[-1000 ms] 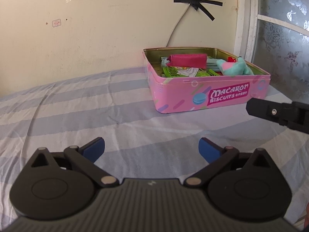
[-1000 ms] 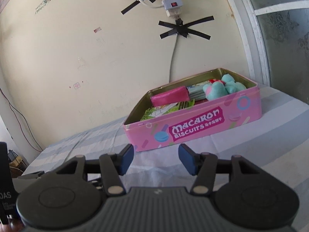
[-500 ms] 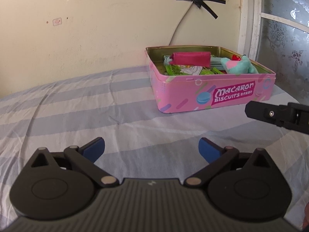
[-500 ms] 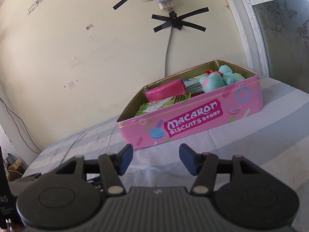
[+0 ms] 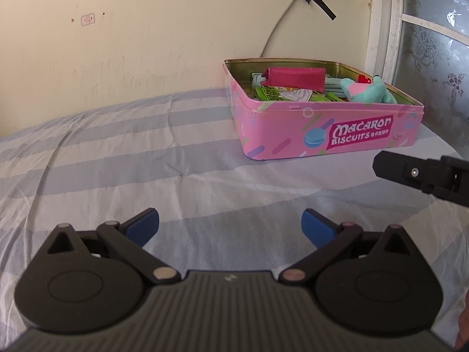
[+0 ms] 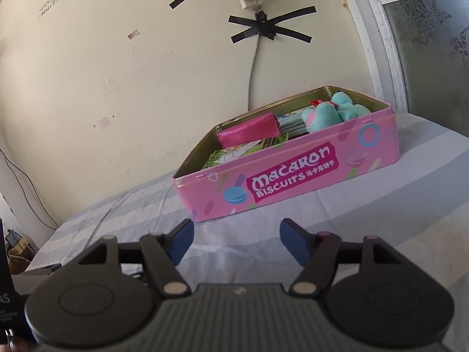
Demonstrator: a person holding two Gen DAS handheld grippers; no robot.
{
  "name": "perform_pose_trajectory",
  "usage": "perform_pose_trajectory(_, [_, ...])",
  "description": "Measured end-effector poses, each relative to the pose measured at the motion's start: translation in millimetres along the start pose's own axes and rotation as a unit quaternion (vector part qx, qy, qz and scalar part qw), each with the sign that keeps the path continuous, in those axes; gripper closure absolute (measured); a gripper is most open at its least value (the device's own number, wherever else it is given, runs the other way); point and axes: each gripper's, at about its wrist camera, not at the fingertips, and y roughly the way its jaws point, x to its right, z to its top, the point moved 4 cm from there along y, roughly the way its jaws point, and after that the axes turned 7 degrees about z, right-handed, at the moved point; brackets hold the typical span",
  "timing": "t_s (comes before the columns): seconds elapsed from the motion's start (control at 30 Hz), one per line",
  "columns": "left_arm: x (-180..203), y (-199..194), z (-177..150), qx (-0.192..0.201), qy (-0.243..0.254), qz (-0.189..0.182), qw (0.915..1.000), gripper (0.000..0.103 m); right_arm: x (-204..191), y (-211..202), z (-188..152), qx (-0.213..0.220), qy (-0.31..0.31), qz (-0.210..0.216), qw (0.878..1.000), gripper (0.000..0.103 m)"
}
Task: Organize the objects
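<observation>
Both our left gripper (image 5: 230,228) and right gripper (image 6: 236,242) hang released, empty; reaching carelessly, we risk shoving the biscuit tin (image 6: 293,176), center-right, askew.

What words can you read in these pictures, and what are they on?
"Macaron Biscuits": on the pink tin's front side, also readable in the left wrist view.
Small Chinese characters beside "Biscuits": too small to read.
Green packet inside the tin: has print, too blurred to read.
"AS": cut-off white letters on a black thing at the left edge of the right wrist view.
Small stickers on the wall: unreadable.
</observation>
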Motion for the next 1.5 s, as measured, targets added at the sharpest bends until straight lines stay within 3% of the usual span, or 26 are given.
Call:
perform_pose_trajectory(0.43, [-3, -2, 2, 0.001, 0.005, 0.034, 0.9994, 0.0, -2, -4, 2, 0.006, -0.001, 0.001, 1.0, 0.032])
perform_pose_trajectory(0.93, [9, -10, 1, -0.001, 0.026, 0.017, 0.9995, 0.0, 0, -8, 3, 0.01, 0.002, 0.002, 1.0, 0.028])
perform_pose_trajectory(1.5, [12, -5, -1, -0.037, 0.019, 0.006, 0.9991, 0.0, 4, -7, 0, 0.009, 0.008, 0.003, 1.0, 0.026])
